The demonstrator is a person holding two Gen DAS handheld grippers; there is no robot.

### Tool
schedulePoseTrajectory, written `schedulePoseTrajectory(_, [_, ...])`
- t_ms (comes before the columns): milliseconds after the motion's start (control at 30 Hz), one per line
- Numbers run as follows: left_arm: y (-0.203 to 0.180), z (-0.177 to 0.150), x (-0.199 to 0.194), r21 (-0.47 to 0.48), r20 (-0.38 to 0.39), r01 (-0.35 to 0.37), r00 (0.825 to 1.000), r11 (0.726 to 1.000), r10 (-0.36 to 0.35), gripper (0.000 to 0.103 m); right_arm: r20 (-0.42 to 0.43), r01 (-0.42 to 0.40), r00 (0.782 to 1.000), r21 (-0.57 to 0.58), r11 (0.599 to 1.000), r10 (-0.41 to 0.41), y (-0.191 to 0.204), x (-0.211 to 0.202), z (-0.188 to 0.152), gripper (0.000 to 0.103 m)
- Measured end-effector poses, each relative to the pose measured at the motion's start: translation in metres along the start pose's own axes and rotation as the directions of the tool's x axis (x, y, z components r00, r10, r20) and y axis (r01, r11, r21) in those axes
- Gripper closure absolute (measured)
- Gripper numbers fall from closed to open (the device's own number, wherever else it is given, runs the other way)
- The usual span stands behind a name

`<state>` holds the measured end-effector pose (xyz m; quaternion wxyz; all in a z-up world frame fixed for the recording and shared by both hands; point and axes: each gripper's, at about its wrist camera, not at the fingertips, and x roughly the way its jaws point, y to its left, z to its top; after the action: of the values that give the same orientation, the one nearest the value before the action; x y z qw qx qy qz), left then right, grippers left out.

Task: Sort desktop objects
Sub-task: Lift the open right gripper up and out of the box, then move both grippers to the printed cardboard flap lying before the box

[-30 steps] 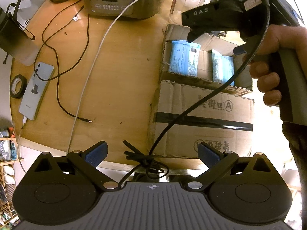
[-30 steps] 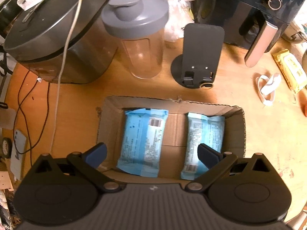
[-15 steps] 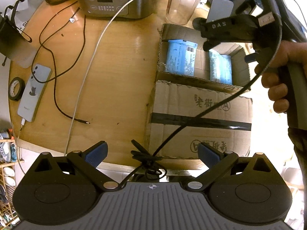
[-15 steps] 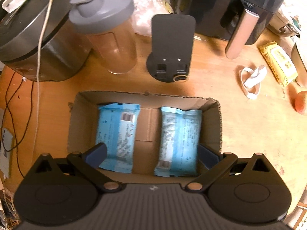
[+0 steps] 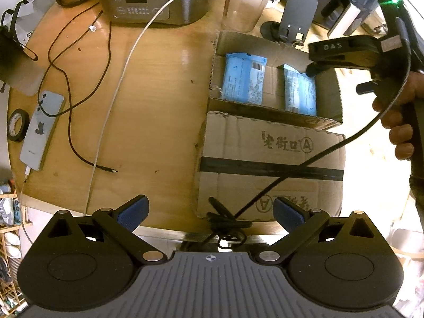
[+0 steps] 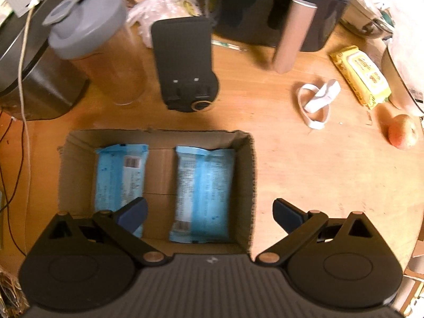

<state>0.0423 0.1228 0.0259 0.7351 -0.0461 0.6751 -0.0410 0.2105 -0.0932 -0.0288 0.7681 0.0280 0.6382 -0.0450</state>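
An open cardboard box [image 5: 267, 143] [image 6: 245, 164] stands on the round wooden table with two blue wipe packets [image 5: 243, 78] [image 6: 204, 182] lying flat inside. My left gripper [image 5: 209, 210] is open and empty at the table's near edge, in front of the box. My right gripper [image 6: 209, 210] is open and empty, above the box's right wall. It also shows in the left wrist view [image 5: 341, 53], held over the box's far right corner. A yellow wipe packet [image 6: 360, 75], a white strap [image 6: 318, 100] and an orange fruit [image 6: 401, 131] lie right of the box.
A phone [image 5: 39, 129], tape roll [image 5: 17, 124] and black and white cables [image 5: 71, 106] lie on the left. A rice cooker [image 5: 148, 0], shaker bottle [image 6: 98, 53], black phone stand [image 6: 185, 66] and air fryer [image 6: 278, 8] stand behind the box.
My right gripper has moved to the right, from over the box's middle to its right wall, bringing the fruit into view. My left gripper has drifted slightly. Both stay open.
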Motion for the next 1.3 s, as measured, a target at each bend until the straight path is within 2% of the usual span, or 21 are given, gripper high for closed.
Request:
schedulePoseTrajectory(500, [-0.01, 0.007, 0.002, 0.011, -0.006, -0.002, 1.0, 1.0, 0.002, 0.0, -0.008, 0.014, 1.0, 0.048, 0.999, -0.014, -0.042, 0.008, -0.004, 0.0])
schedulePoseTrajectory(867, [-0.014, 0.009, 0.004, 0.01, -0.009, -0.002, 1.0, 1.0, 0.002, 0.0, -0.012, -0.006, 1.0, 0.039, 0.999, 0.007, -0.044, 0.009, -0.008, 0.0])
schedulePoseTrajectory(1300, [-0.013, 0.014, 0.007, -0.003, -0.008, -0.002, 1.0, 1.0, 0.002, 0.0, -0.022, -0.036, 0.999, 0.057, 0.998, 0.037, -0.053, 0.003, -0.03, 0.0])
